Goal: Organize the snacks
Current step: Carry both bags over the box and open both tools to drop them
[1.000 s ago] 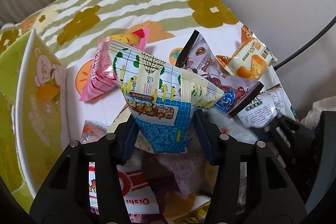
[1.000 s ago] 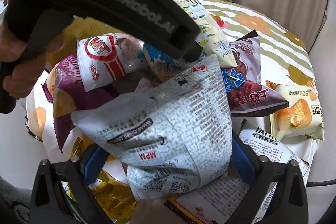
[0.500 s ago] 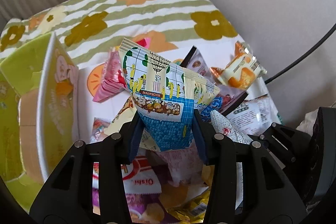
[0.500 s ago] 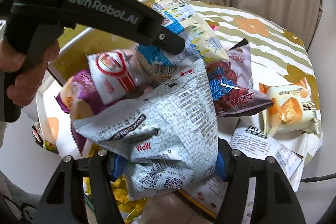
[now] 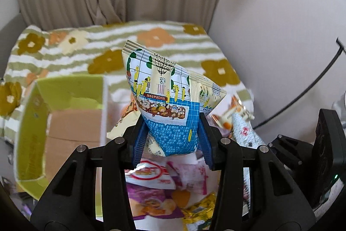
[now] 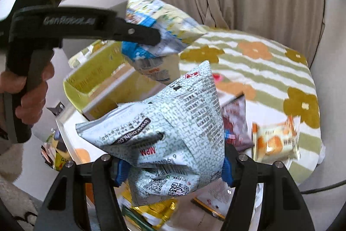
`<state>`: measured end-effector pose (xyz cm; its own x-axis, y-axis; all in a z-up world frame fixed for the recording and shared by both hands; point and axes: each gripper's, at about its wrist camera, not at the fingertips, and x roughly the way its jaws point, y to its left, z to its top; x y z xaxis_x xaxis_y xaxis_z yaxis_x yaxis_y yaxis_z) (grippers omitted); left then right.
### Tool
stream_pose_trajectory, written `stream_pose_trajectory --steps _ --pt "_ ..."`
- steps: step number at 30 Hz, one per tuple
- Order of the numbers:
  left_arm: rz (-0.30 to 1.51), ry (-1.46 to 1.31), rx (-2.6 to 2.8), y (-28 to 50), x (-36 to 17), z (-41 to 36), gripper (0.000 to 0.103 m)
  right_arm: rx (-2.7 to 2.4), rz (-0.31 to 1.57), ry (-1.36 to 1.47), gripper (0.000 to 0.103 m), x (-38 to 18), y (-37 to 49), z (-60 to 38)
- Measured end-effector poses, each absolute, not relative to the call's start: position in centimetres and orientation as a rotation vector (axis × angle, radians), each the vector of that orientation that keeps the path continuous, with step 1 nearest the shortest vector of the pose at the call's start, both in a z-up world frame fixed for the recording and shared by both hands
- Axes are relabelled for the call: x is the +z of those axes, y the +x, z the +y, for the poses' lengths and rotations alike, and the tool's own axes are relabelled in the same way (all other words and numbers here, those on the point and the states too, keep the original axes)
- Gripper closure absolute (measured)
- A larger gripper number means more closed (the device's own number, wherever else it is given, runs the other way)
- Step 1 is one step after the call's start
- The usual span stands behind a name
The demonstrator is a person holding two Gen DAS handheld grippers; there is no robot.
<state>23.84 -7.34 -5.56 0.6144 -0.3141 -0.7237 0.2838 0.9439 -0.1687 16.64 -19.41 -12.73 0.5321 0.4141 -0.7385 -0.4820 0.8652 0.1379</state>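
1. Only the left wrist view shows inside the green box (image 5: 64, 114): bare cardboard.
2. The right gripper (image 6: 173, 166) clamps a grey packet (image 6: 164, 135) above the snack pile.
3. The left gripper (image 5: 170, 138) pinches a blue-and-white bag (image 5: 166, 101).
4. Only the right view shows the hand (image 6: 28, 99).

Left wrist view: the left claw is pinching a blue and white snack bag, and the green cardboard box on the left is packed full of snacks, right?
Not quite. The left claw does pinch the blue and white snack bag, but the green cardboard box is not packed full: the left wrist view shows only its bare brown floor, with no snacks on the part in view.
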Motion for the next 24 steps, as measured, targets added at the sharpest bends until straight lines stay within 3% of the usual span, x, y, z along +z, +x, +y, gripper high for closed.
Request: stream_pose_trajectory --steps 10,16,24 --pt "0.813 -0.065 -0.28 24.5 -4.0 5.5 0.062 0.573 0.768 -0.071 0.041 -7.6 18.3 -10.2" --pt "0.883 -0.041 -0.264 26.1 -6.5 12.7 0.062 0.572 0.778 -0.045 0.041 -7.6 19.8 -2.5" --pt "1.018 0.04 -0.336 28.3 -11.6 15.7 0.062 0.5 0.852 0.008 0.041 -9.7 21.6 3.9"
